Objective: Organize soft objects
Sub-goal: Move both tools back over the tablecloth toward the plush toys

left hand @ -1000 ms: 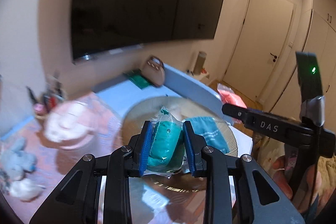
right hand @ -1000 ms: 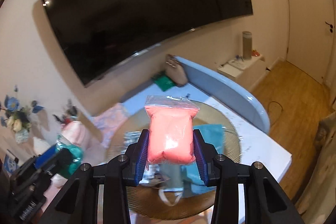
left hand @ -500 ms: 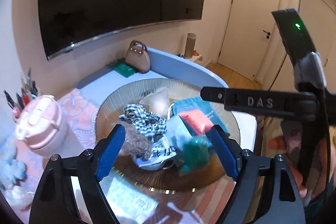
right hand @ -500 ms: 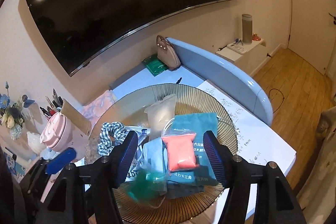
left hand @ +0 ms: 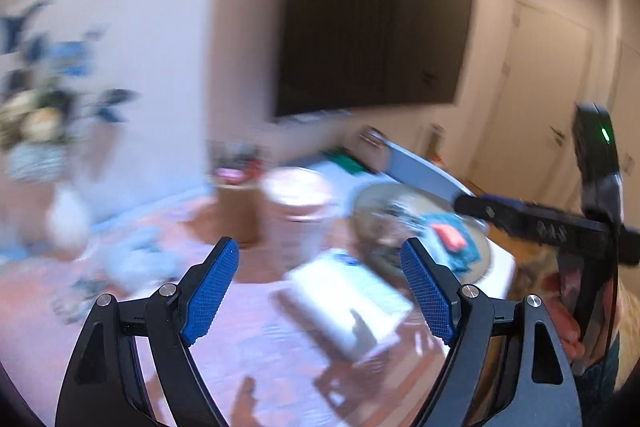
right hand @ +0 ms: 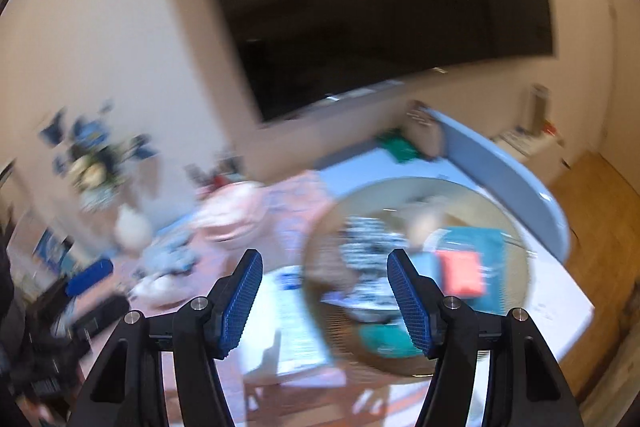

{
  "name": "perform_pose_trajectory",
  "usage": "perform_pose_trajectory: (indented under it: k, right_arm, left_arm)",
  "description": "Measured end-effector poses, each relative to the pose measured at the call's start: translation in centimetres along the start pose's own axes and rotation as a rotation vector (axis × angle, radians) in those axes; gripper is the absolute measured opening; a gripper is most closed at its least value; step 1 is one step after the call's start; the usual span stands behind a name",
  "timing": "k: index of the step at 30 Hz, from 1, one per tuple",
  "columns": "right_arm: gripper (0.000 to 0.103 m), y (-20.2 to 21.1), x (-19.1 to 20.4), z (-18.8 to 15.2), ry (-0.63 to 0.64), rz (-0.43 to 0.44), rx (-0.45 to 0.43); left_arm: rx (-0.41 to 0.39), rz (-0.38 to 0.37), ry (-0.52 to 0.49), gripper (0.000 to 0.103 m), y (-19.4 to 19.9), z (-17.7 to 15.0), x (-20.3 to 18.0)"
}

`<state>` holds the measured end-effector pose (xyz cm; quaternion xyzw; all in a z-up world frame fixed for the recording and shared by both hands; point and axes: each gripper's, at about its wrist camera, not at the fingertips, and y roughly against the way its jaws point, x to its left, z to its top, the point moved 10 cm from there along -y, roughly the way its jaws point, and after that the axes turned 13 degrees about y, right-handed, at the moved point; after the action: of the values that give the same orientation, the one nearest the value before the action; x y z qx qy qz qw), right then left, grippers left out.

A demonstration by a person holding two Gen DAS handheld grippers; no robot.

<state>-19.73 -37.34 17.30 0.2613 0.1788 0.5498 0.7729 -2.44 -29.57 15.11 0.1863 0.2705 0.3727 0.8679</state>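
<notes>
A second ago each gripper pinched a bag over the round ribbed tray (right hand: 520, 239); now both views are blurred and have swung left, so the dark screen (right hand: 380, 7), the flower vase (left hand: 68, 211) and the pink lidded cup (left hand: 298, 203) fill more of the picture. The left gripper (left hand: 320, 291) stands spread with nothing between its blue pads, above a white paper (left hand: 348, 303) on the table. The right gripper (right hand: 325, 303) is likewise spread and empty. The orange-pink bag (right hand: 460, 273) it held now lies in the tray on a teal cloth (right hand: 480, 243); the teal bag (right hand: 384, 339) lies at the tray's near edge.
</notes>
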Motion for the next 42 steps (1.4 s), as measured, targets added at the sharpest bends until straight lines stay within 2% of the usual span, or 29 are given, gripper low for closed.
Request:
perform_pose_trajectory:
  k: [3,4,6,9,13,15,18,20,28,35,37,41,42]
  right_arm:
    - [0.073,-0.2,5.0,0.6,0.087,0.041,-0.03]
    - [0.078,-0.4,6.8,0.7,0.12,0.054,-0.041]
    - [0.08,-0.8,10.2,0.6,0.177,0.079,-0.057]
    - [0.08,-2.3,15.5,0.0,0.236,0.15,-0.07]
    - [0.086,-5.4,18.8,-1.5,0.257,0.15,-0.084]
    - [0.086,-7.6,20.4,-2.8,0.265,0.174,-0.064]
    - [0.086,-10.6,21.7,-5.1,0.269,0.176,-0.04]
    - [0.086,-12.6,22.5,-6.7,0.295,0.162,-0.013]
    - [0.086,-15.4,23.3,-9.6,0.348,0.169,0.038]
    - [0.086,-15.7,22.4,-9.7,0.304,0.177,0.059]
    - [0.086,-15.6,22.4,-9.9,0.3,0.201,0.1]
    - [0.086,-13.9,23.4,-8.8,0.345,0.278,0.165]
    - [0.087,-13.5,23.6,-8.1,0.37,0.272,0.159]
  left_arm:
    - [-0.082,0.105,0.053,0.082,4.1,1.6,5.1]
    - [-0.107,0.142,0.065,0.082,5.2,2.0,6.6]
    - [-0.156,0.219,0.086,0.082,7.3,2.5,9.7]
    - [-0.204,0.289,0.15,0.082,9.8,2.3,14.6]
    - [-0.215,0.42,0.244,0.082,10.8,-0.1,21.4]
    - [-0.187,0.486,0.288,0.082,9.9,-2.5,24.9]
    - [-0.135,0.527,0.332,0.082,8.2,-6.1,28.2]
    - [-0.076,0.526,0.352,0.082,6.5,-8.7,29.5]
    - [0.014,0.545,0.382,0.081,3.4,-12.9,31.6]
    - [0.018,0.538,0.423,0.081,3.7,-12.8,32.1]
    - [0.026,0.535,0.435,0.08,4.5,-12.2,31.7]
    - [0.087,0.673,0.369,0.08,6.6,-9.2,31.3]
    - [0.094,0.675,0.374,0.08,6.6,-8.6,31.5]
